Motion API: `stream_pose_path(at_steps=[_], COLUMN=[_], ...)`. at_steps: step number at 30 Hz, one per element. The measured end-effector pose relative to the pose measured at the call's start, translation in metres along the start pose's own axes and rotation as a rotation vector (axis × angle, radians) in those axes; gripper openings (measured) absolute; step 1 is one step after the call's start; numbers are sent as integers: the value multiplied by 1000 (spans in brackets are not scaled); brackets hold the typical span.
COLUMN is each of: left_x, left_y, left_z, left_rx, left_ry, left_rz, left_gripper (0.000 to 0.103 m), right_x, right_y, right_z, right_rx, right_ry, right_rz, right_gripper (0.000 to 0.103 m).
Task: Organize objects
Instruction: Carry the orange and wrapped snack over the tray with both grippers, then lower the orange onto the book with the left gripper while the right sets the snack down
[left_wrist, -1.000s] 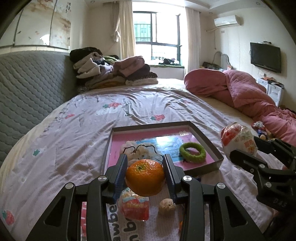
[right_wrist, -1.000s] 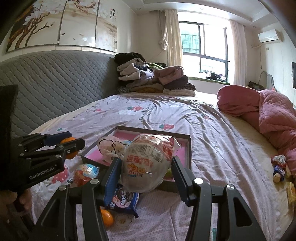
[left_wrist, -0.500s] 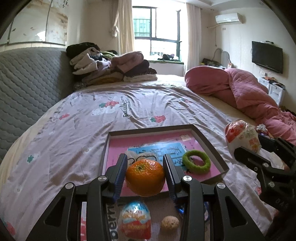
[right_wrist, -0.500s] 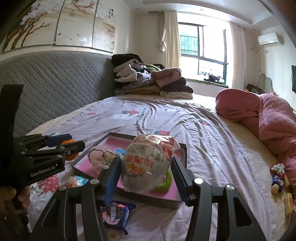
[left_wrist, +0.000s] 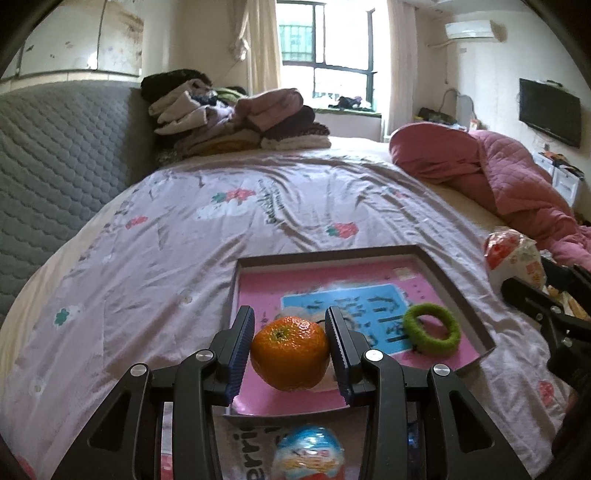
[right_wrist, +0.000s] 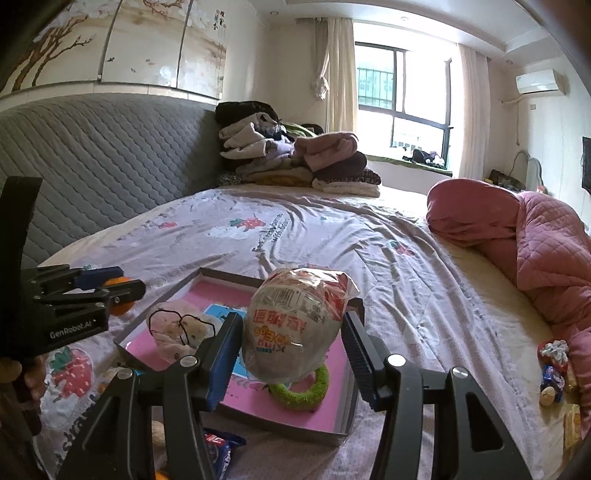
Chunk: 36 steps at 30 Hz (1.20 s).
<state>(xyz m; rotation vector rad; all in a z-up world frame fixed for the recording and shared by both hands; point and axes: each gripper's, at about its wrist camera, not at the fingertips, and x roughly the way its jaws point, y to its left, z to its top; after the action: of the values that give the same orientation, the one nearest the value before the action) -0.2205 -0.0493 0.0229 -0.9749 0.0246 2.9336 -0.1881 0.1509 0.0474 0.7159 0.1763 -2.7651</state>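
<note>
My left gripper (left_wrist: 290, 345) is shut on an orange (left_wrist: 290, 357) and holds it above the near part of a shallow pink-bottomed tray (left_wrist: 458, 280) on the bed. My right gripper (right_wrist: 291, 341) is shut on a round wrapped snack bag (right_wrist: 291, 332) and holds it above the same tray (right_wrist: 345, 417). A green ring (left_wrist: 431, 328) and a pale plush toy (right_wrist: 173, 328) lie in the tray. The left gripper also shows at the left of the right wrist view (right_wrist: 110, 288); the bag shows at the right of the left wrist view (left_wrist: 513, 254).
A foil-wrapped egg (left_wrist: 308, 458) and a blue snack packet (right_wrist: 218, 452) lie on the sheet in front of the tray. A pink quilt (right_wrist: 535, 243) is bunched on the right. Folded clothes (left_wrist: 236, 118) are stacked by the grey headboard (right_wrist: 92, 162). Small items (right_wrist: 552, 365) lie beside the quilt.
Both grippers have moved forward over the bed with their loads still held. The tray is now closer and under them; the loose items on the sheet have slid toward the bottom of view.
</note>
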Motion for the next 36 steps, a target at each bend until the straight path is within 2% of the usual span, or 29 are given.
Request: stream_pose_path(at_steps=[16,36], left_x=[61,74], left_y=[20,8], left_z=[-27,-37], left_rx=[2,38], left_ry=[113,155], left_rz=[46,42], left_gripper=[41,40], right_x=[34,62], right_y=[-5,1], right_z=[-27,-44], right_rx=[12,-2], right_ry=[99,188], right_rz=[-7,2], right_gripper=[55,55])
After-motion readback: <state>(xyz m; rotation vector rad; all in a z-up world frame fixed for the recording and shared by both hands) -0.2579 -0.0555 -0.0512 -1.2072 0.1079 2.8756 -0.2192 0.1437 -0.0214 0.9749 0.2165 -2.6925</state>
